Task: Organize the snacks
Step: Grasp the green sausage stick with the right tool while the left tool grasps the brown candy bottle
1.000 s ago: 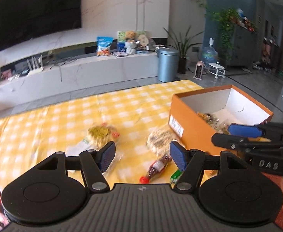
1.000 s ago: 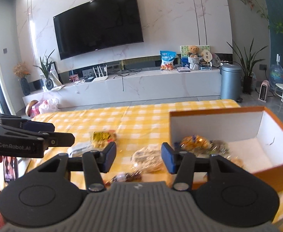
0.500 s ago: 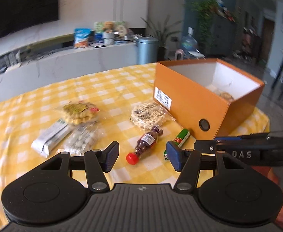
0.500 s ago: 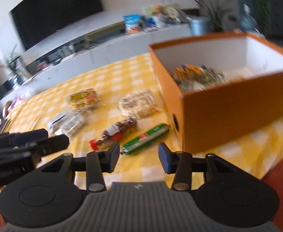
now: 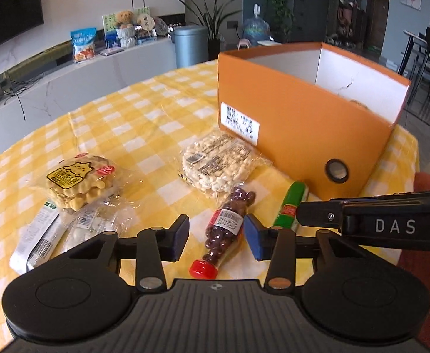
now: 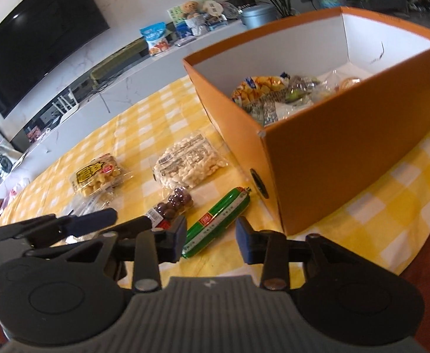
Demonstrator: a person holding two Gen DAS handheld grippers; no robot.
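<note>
My left gripper (image 5: 216,236) is open, its jaws on either side of a small bottle of brown candies (image 5: 225,225) with a red cap, lying on the yellow checked tablecloth. My right gripper (image 6: 210,241) is open over the near end of a green sausage stick (image 6: 216,223), which also shows in the left wrist view (image 5: 291,207). The orange box (image 6: 332,158) stands to the right and holds several snack packs (image 6: 269,91). A puffed-snack bag (image 5: 217,161), a waffle pack (image 5: 79,181) and clear wrapped packs (image 5: 94,223) lie on the cloth.
The table's right edge runs just past the box (image 5: 303,123). Beyond the table is a low white TV bench (image 5: 103,70) with a blue snack bag and toys, a grey bin (image 5: 190,45) and plants. The right gripper's arm (image 5: 373,223) crosses the left wrist view.
Both grippers have come down and forward toward the table. The left now straddles the candy bottle and the right is over the green sausage stick. Nothing has been taken hold of.
</note>
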